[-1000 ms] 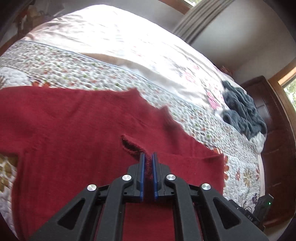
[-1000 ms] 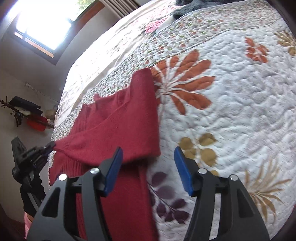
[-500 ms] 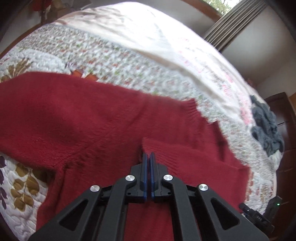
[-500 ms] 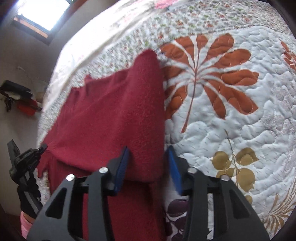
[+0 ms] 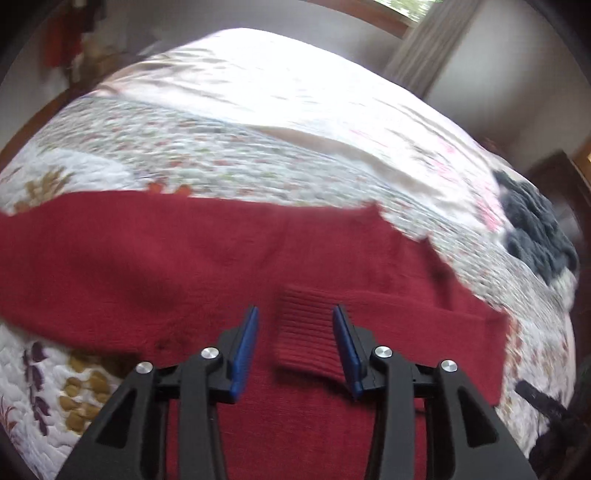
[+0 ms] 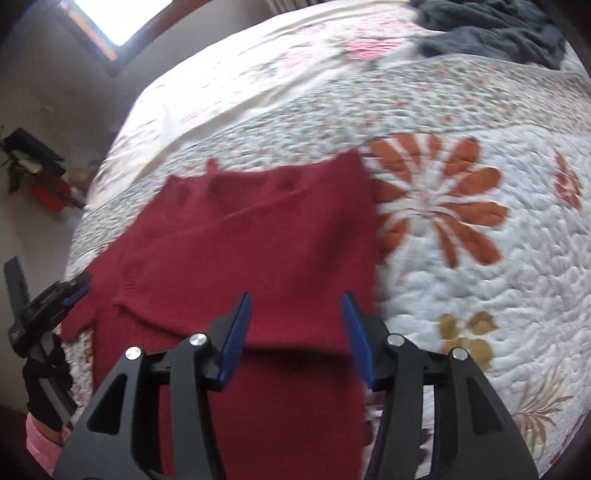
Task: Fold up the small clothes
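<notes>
A red knit sweater lies spread on the quilted bed, with a sleeve folded across its body. The sleeve's ribbed cuff rests flat on the sweater between the fingers of my left gripper, which is open and not pinching it. In the right wrist view the sweater shows a folded edge just ahead of my right gripper, open above the cloth with nothing held. The left gripper appears at that view's left edge, held by a gloved hand.
The floral quilt covers the bed to the right of the sweater. A dark grey garment lies bunched near the far corner, also the grey garment. Dark wooden furniture stands beyond the bed.
My left gripper, shut on the sleeve cuff before, has opened and let the cuff drop onto the sweater's body. The right gripper has shifted left over the sweater's folded edge, still open.
</notes>
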